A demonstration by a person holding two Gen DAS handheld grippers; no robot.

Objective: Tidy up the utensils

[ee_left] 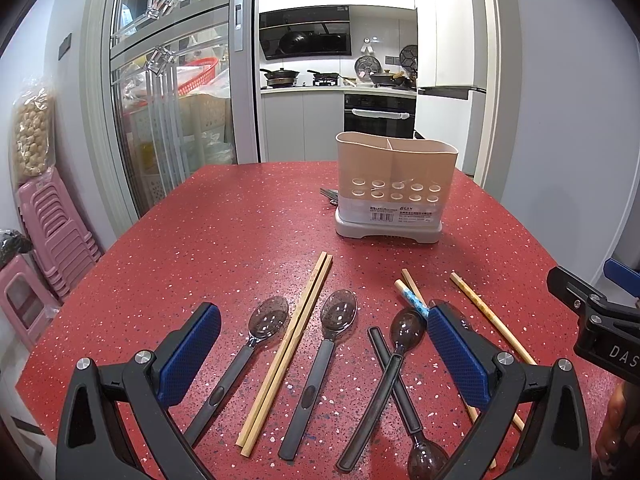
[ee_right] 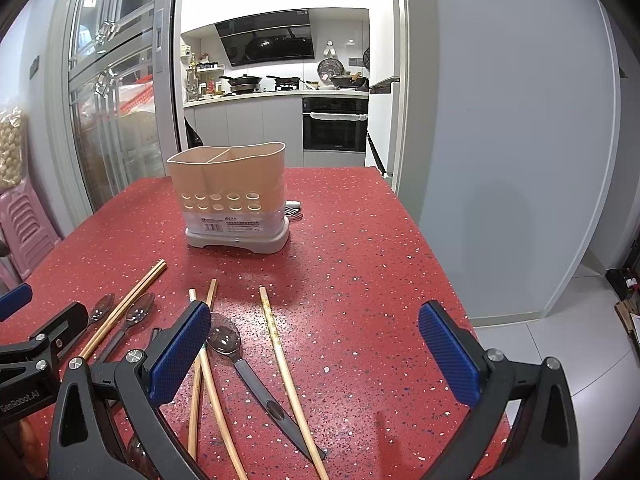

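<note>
A beige two-compartment utensil holder (ee_left: pixel 395 184) stands on the red table (ee_left: pixel 224 232); it also shows in the right wrist view (ee_right: pixel 232 196). Several dark spoons (ee_left: pixel 336 316) and wooden chopsticks (ee_left: pixel 300 328) lie loose in front of it. My left gripper (ee_left: pixel 320 356) is open and empty above the spoons and a chopstick pair. My right gripper (ee_right: pixel 316 356) is open and empty above a spoon (ee_right: pixel 236 348) and loose chopsticks (ee_right: pixel 280 356). The right gripper's body shows at the left view's right edge (ee_left: pixel 600 328).
Forks (ee_left: pixel 329 197) lie behind the holder, also visible in the right wrist view (ee_right: pixel 293 213). Stacked pink stools (ee_left: pixel 52 232) stand left of the table. A glass sliding door and a kitchen lie beyond. The table's right edge drops to a tiled floor (ee_right: pixel 560 344).
</note>
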